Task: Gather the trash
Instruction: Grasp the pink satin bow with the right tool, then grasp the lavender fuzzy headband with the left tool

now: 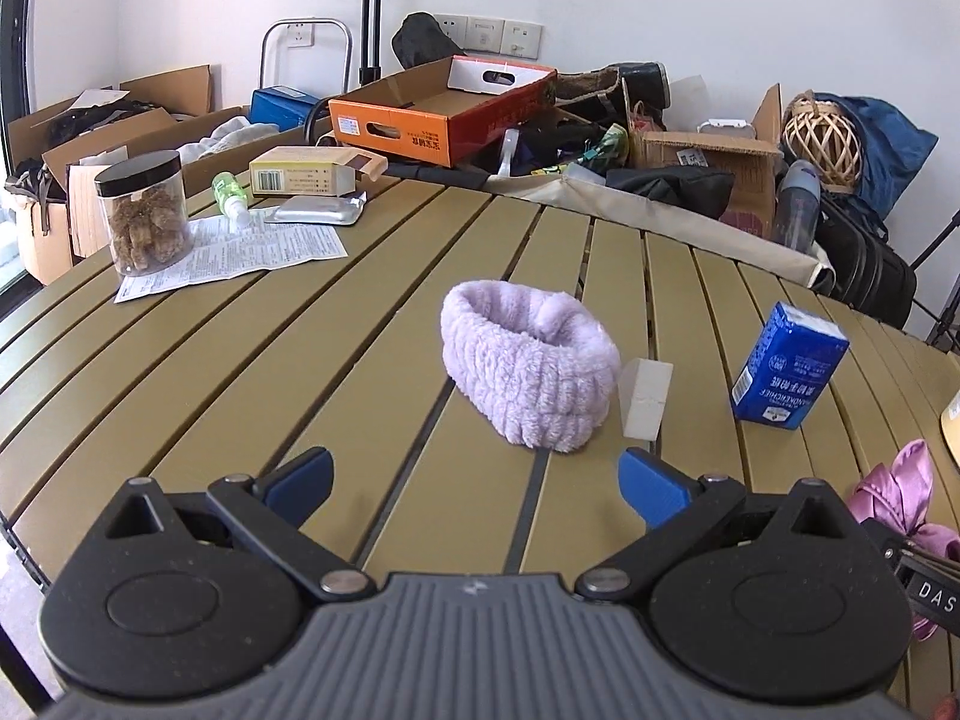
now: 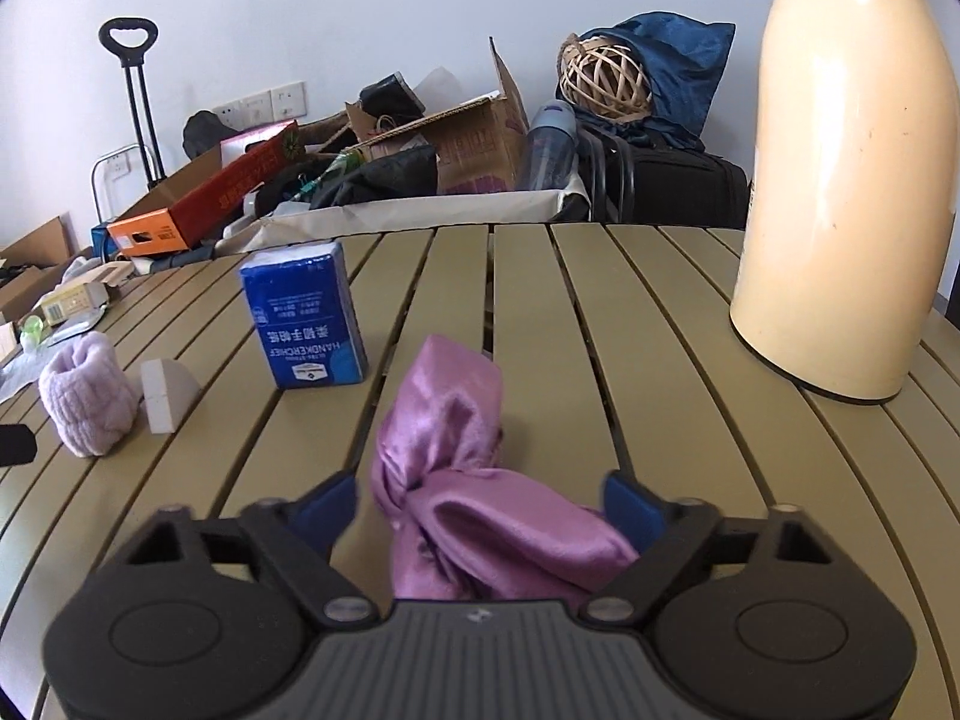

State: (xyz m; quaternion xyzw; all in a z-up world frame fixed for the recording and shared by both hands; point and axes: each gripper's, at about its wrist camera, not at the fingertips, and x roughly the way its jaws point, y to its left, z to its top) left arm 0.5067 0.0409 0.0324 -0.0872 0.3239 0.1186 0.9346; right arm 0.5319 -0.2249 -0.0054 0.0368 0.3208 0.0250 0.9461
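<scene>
Between my right claw's (image 2: 480,510) spread fingers lies the pink satin cloth (image 2: 462,480), not yet pinched; my left claw (image 1: 474,477) gapes empty. Nothing looks collected so far.

Upside down on the blue tissue pack (image 2: 304,317), standing ahead and left of the right gripper (image 2: 480,510): "HANDKERCHIEF", above Chinese characters too small to read. At the right edge of the left wrist view, beside the left gripper (image 1: 477,480): white letters "DAS" on a black part (image 1: 933,591). Fine print on the leaflet (image 1: 240,252) illegible.
</scene>
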